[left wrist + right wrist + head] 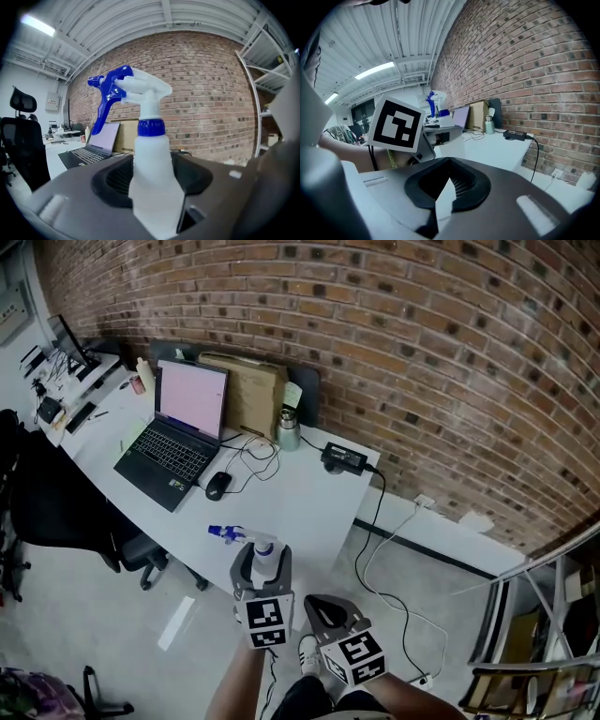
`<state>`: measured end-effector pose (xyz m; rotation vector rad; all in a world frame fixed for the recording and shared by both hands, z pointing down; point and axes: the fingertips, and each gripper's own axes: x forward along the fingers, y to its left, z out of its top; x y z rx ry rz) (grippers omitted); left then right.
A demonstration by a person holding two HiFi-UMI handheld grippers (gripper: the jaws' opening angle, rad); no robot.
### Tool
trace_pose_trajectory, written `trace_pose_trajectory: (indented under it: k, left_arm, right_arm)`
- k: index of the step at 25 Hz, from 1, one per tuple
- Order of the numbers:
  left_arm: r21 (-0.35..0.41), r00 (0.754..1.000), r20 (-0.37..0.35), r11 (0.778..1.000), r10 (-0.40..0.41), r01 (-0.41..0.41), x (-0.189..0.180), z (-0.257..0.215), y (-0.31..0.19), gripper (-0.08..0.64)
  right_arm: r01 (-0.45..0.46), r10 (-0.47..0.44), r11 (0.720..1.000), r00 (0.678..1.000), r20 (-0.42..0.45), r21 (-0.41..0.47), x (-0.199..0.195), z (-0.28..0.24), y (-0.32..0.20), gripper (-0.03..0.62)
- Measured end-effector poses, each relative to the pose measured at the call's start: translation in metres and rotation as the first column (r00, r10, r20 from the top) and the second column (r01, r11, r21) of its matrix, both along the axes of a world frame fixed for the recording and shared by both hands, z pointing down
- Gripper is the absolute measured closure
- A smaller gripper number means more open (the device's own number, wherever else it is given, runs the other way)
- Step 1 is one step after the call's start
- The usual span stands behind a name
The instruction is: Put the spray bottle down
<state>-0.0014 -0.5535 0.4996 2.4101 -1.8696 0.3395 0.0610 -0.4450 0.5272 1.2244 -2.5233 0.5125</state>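
Above the white tabletop [300, 493] edge, left gripper [262, 563] jaws clamp the upright white plastic spray bottle with blue trigger [151, 154]. It likely needs lowering next. Right gripper [440, 197] jaws sit together, empty.

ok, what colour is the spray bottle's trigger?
Blue trigger on the white spray bottle; clearest in left gripper view.
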Motion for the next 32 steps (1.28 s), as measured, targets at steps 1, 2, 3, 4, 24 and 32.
trace_pose_trajectory:
  k: [1, 2, 3, 4, 24, 32]
  left_arm:
    - [0.001, 1.0, 0.001, 1.0, -0.002, 0.002, 0.0, 0.0, 0.0, 0.301]
    - [0.002, 1.0, -0.002, 1.0, -0.003, 0.003, -0.001, 0.0, 0.0, 0.299]
    - [0.005, 1.0, -0.008, 1.0, -0.003, 0.003, -0.001, 0.0, 0.001, 0.299]
    - [0.008, 1.0, -0.017, 1.0, -0.003, 0.003, -0.002, 0.0, 0.001, 0.299]
    - [0.034, 0.969, -0.162, 0.98, -0.187, 0.195, -0.026, -0.04, 0.206, 0.552]
    - [0.026, 0.957, -0.194, 0.974, -0.214, 0.223, -0.026, -0.047, 0.275, 0.552]
  right_arm:
    - [0.001, -0.001, 1.0, 1.0, -0.001, 0.002, 0.0, -0.001, 0.001, 0.594]
    - [0.002, -0.002, 1.0, 1.0, -0.002, 0.005, 0.0, -0.002, 0.002, 0.594]
    - [0.003, -0.003, 1.0, 1.0, -0.002, 0.008, 0.0, -0.003, 0.002, 0.593]
    - [0.003, -0.003, 1.0, 1.0, -0.001, 0.011, 0.001, -0.004, 0.003, 0.594]
    - [-0.016, 0.013, 0.995, 1.0, 0.029, 0.1, 0.027, -0.028, 0.101, 0.593]
    - [0.01, -0.01, 0.989, 1.0, 0.0, 0.15, 0.03, -0.037, 0.159, 0.594]
